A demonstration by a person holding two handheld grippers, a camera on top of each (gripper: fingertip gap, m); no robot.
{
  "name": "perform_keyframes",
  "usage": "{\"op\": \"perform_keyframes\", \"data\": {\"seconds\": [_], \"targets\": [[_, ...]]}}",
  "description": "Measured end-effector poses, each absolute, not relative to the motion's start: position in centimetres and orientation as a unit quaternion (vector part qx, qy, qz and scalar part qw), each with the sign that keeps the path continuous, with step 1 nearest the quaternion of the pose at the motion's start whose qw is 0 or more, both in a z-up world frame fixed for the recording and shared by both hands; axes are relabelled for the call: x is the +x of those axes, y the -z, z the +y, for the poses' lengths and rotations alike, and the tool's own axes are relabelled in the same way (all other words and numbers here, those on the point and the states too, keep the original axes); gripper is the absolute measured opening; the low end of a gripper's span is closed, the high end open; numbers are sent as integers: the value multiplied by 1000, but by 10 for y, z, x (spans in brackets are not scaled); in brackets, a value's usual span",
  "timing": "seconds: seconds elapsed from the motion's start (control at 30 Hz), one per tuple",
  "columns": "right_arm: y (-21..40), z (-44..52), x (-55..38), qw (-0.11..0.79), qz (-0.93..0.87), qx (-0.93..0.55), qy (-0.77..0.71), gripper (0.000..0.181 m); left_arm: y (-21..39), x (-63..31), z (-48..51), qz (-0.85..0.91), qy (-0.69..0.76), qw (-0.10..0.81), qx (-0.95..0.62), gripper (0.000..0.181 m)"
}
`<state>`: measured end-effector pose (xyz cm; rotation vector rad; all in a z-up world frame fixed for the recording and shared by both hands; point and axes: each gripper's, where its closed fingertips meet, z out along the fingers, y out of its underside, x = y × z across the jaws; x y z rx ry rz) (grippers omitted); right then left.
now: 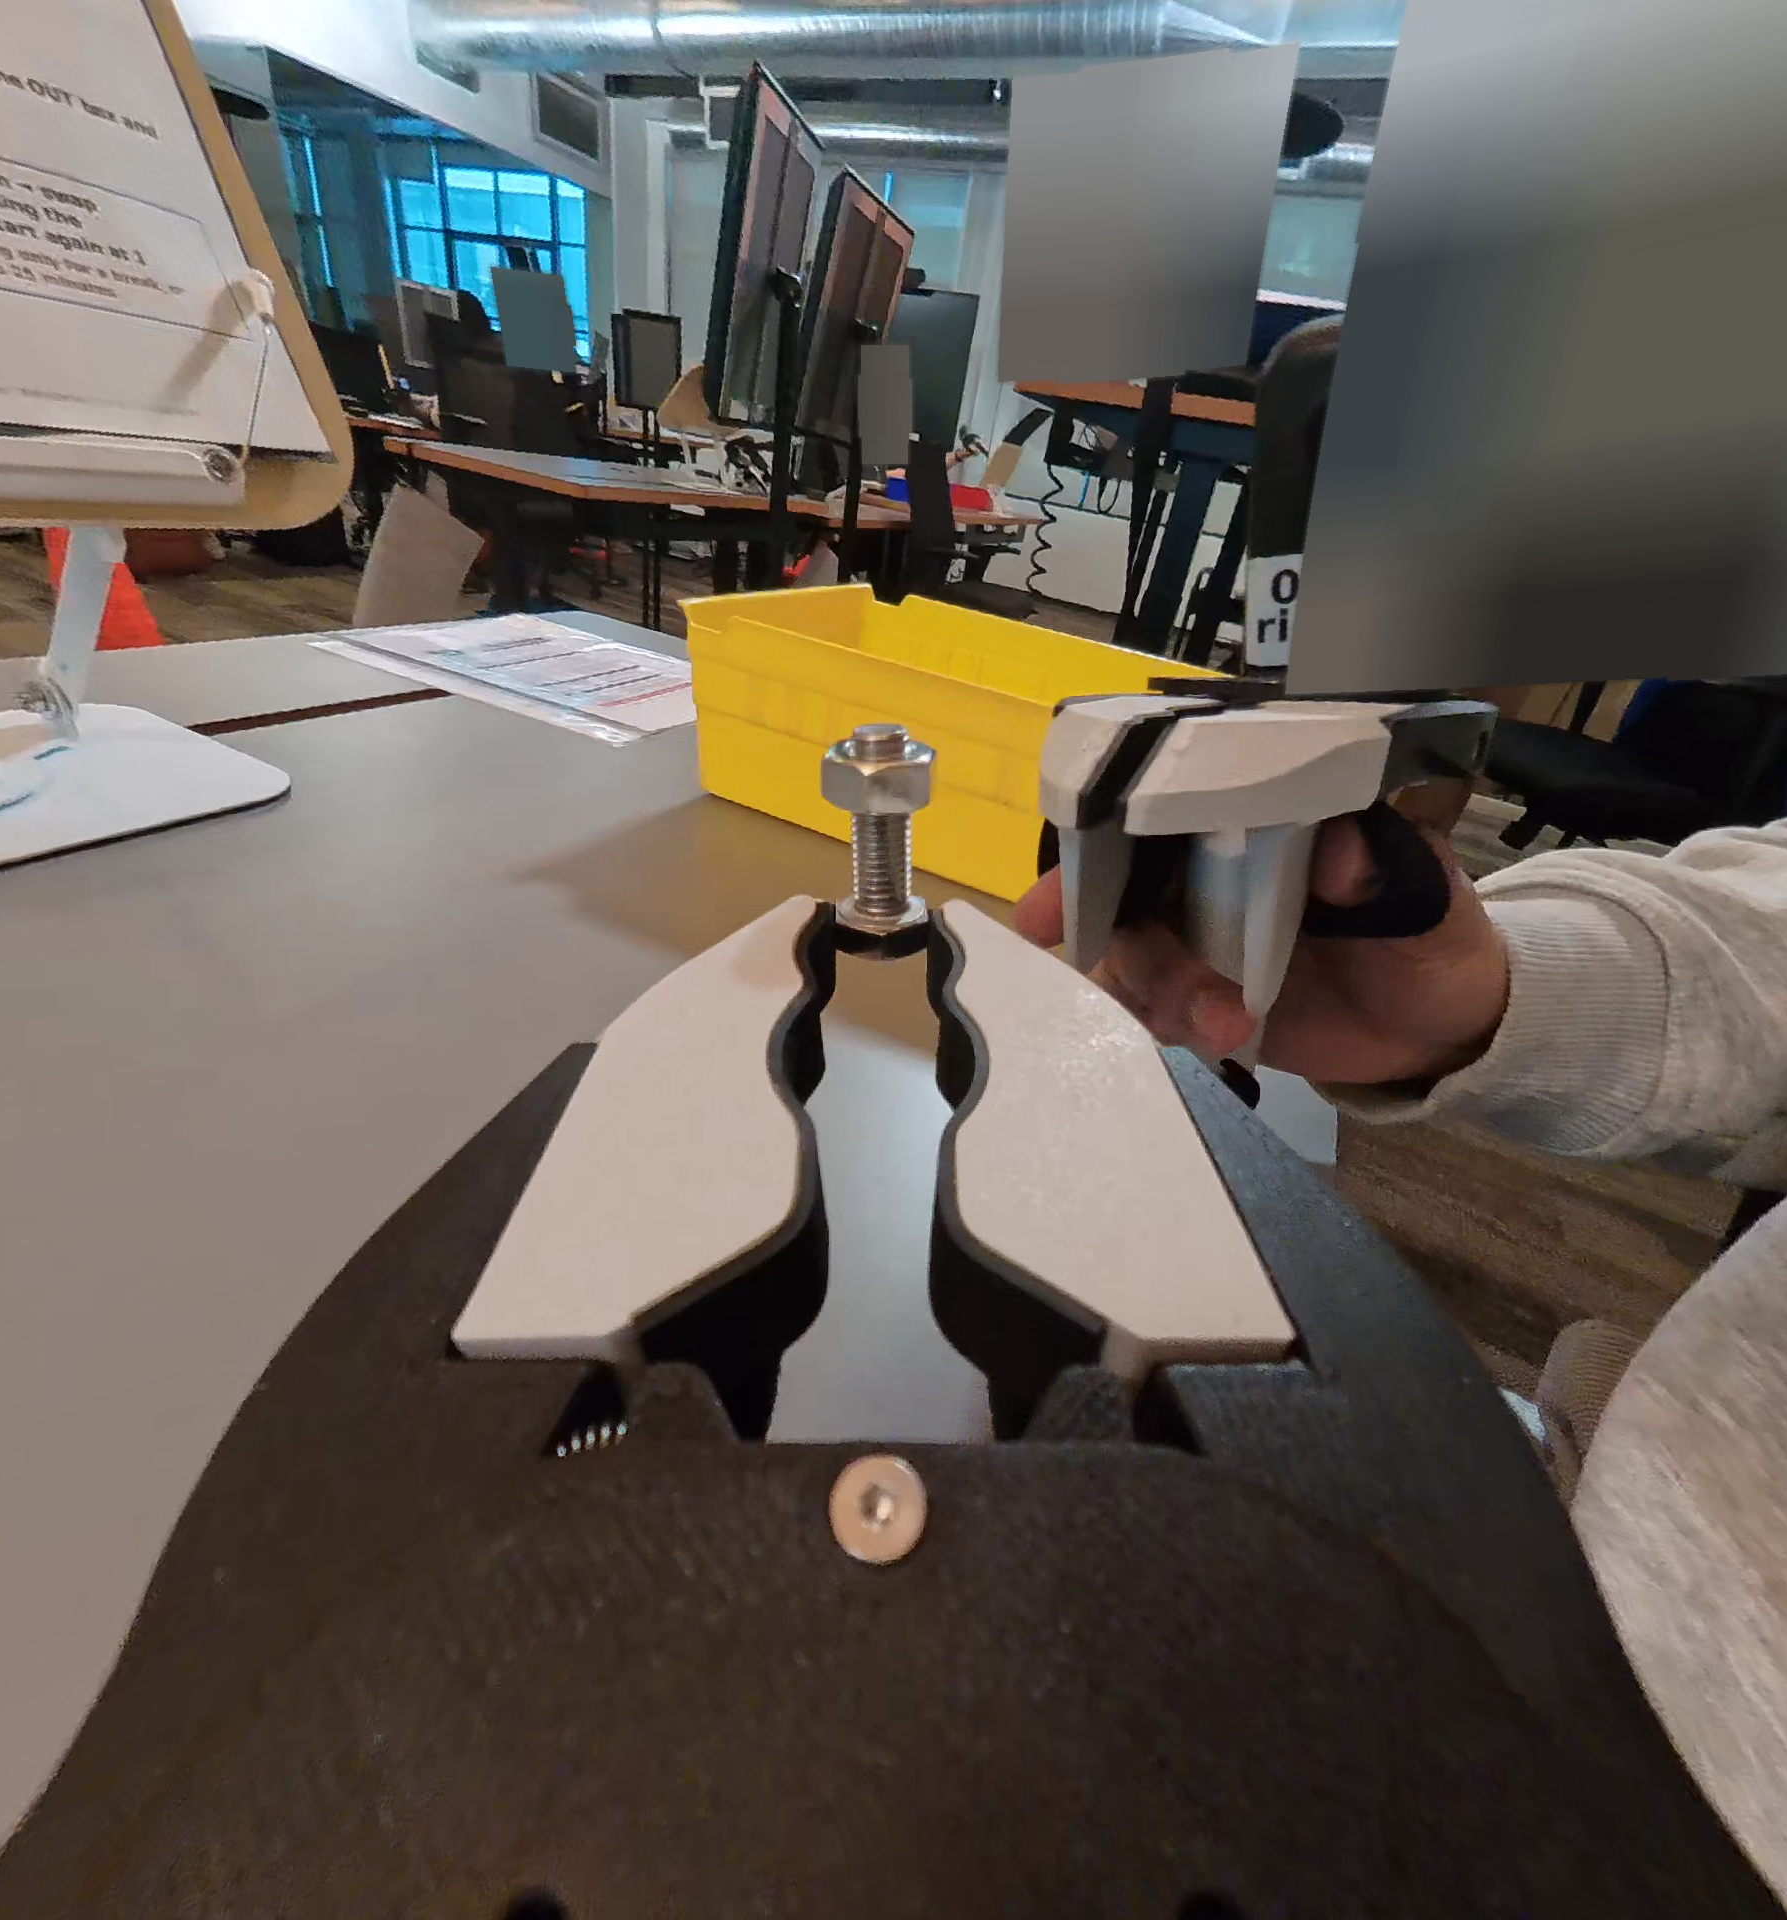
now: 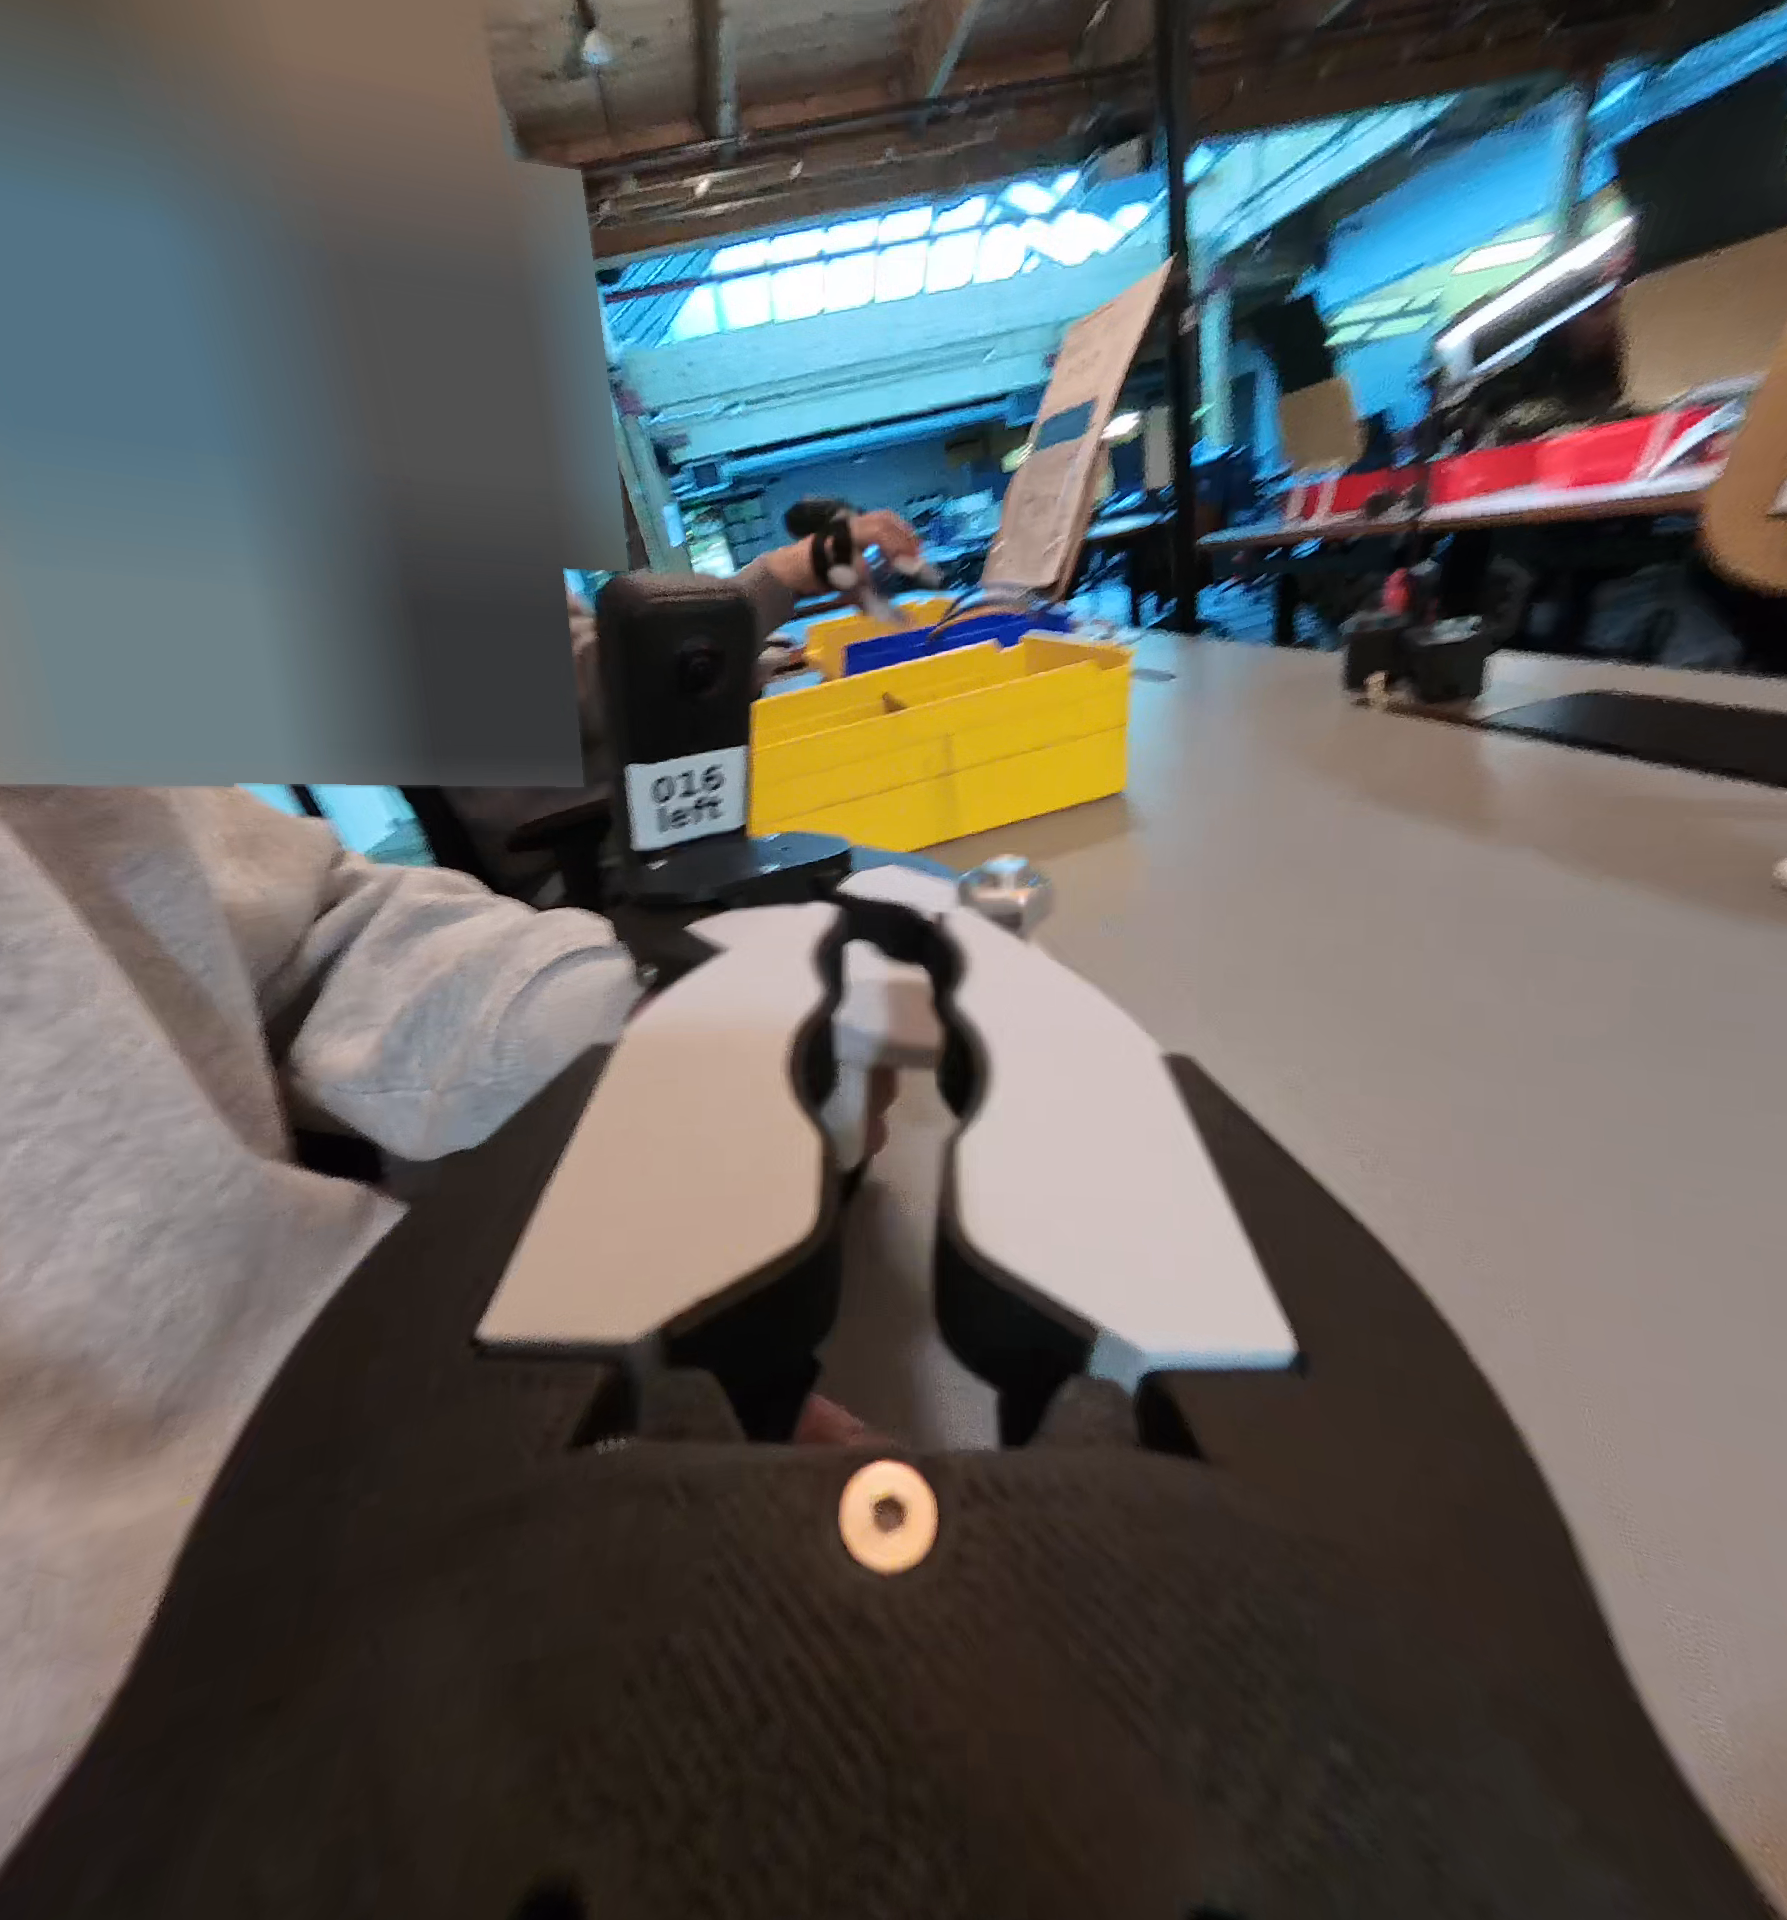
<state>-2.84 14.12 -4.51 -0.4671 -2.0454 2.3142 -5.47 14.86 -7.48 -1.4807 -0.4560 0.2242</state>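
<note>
My left gripper (image 1: pixel 878 920) is shut on the head of a steel bolt (image 1: pixel 878 847) and holds it upright above the grey table (image 1: pixel 245 987). A hex nut (image 1: pixel 878 774) sits near the top of the bolt's thread. My right gripper (image 1: pixel 1060 758), held in a hand (image 1: pixel 1388 987), hovers just right of the nut with its tips pointing at it. In the right wrist view the right gripper (image 2: pixel 884 920) looks shut and empty. The nut (image 2: pixel 1003 888) shows just right of its tips, and the left gripper's white fingers (image 2: pixel 884 1023) lie below it.
A yellow bin (image 1: pixel 795 707) stands behind the bolt; it also shows in the right wrist view (image 2: pixel 930 769). A document stand (image 1: pixel 89 312) on a white base (image 1: pixel 141 779) is at the left. A laminated sheet (image 1: pixel 536 665) lies at the back. A black mat (image 2: pixel 1678 727) lies far right. Left and right tips are no more than a few centimetres apart.
</note>
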Motion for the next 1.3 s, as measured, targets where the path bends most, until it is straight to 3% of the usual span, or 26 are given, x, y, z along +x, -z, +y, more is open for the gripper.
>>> {"op": "perform_keyframes", "data": {"seconds": [0.03,0.1,0.33,0.43,0.5,0.57,0.63,0.7,0.87,0.93,1.0,1.03,1.07,1.1,1.2,1.3], "targets": [[45,140,-25,-4,-660,-147,-736,4,74,-55,148,-207,-100,709,-666,17],[42,142,-27,18,-655,-145,-741,6,75,-55,148,-208,-98,709,-667,17],[44,143,-43,94,-646,-158,-741,51,78,-51,153,-192,-113,699,-680,17],[50,136,-39,93,-662,-142,-730,55,78,-53,151,-196,-118,696,-680,17],[50,134,-32,86,-670,-126,-727,46,78,-56,149,-205,-120,695,-678,16],[48,135,-25,77,-676,-106,-725,14,79,-57,149,-209,-116,695,-678,17],[46,137,-26,82,-675,-114,-725,7,80,-57,149,-210,-113,695,-679,16],[44,139,-31,87,-666,-125,-730,15,80,-55,150,-207,-114,694,-680,17],[46,141,-45,107,-649,-157,-736,61,81,-53,153,-200,-110,693,-684,17],[49,138,-41,94,-656,-148,-734,58,83,-53,153,-201,-107,691,-686,17],[51,134,-34,68,-668,-140,-728,45,84,-54,152,-205,-106,690,-686,17],[51,134,-30,56,-671,-134,-727,32,84,-54,152,-206,-104,690,-686,17],[50,135,-24,41,-676,-122,-726,5,83,-54,152,-206,-104,690,-685,17],[50,135,-23,32,-678,-123,-724,0,84,-54,152,-206,-104,690,-686,17],[50,136,-26,33,-673,-133,-727,4,84,-53,153,-205,-104,690,-686,17],[50,138,-36,57,-664,-152,-730,27,84,-53,153,-204,-104,690,-687,17]]}}
